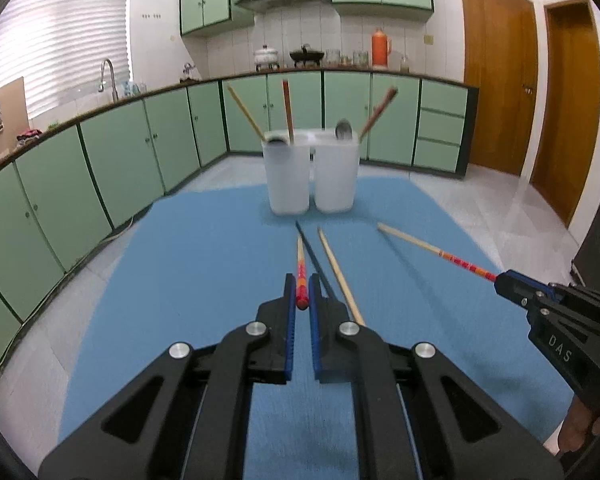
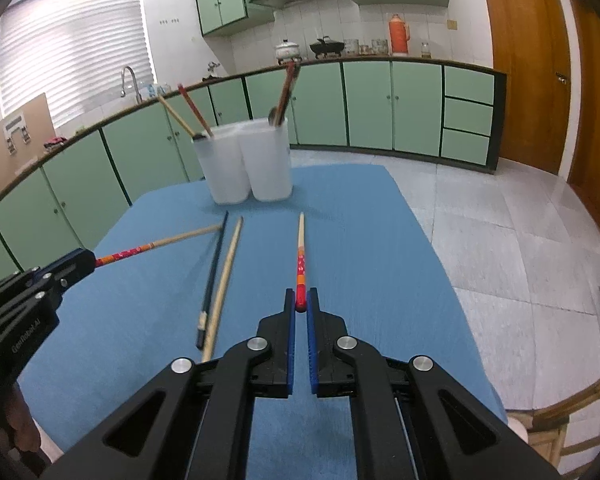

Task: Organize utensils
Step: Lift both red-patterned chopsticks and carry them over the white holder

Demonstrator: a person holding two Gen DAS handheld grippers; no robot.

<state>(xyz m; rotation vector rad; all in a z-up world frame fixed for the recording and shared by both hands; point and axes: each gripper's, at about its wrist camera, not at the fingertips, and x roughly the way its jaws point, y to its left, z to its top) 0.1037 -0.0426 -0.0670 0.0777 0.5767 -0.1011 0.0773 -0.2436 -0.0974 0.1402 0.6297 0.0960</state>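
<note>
Two white plastic holders [image 1: 310, 174] [image 2: 252, 164] stand side by side at the far end of the blue mat [image 1: 204, 264] [image 2: 360, 240], each with chopsticks and a spoon inside. My left gripper [image 1: 301, 290] is shut on a red-patterned chopstick [image 1: 300, 264], held above the mat and pointing at the holders. My right gripper [image 2: 300, 300] is shut on a matching red-patterned chopstick [image 2: 300, 252]; it shows in the left wrist view [image 1: 436, 254]. A dark chopstick [image 1: 314, 256] [image 2: 214, 268] and a plain wooden chopstick [image 1: 338, 272] [image 2: 226, 276] lie on the mat between the grippers.
Green kitchen cabinets [image 1: 100, 168] and a counter with a sink tap [image 1: 108, 76], pots and an orange thermos [image 1: 381, 46] run behind the table. Wooden doors [image 1: 500, 92] are at the right. Tiled floor [image 2: 500, 220] surrounds the table.
</note>
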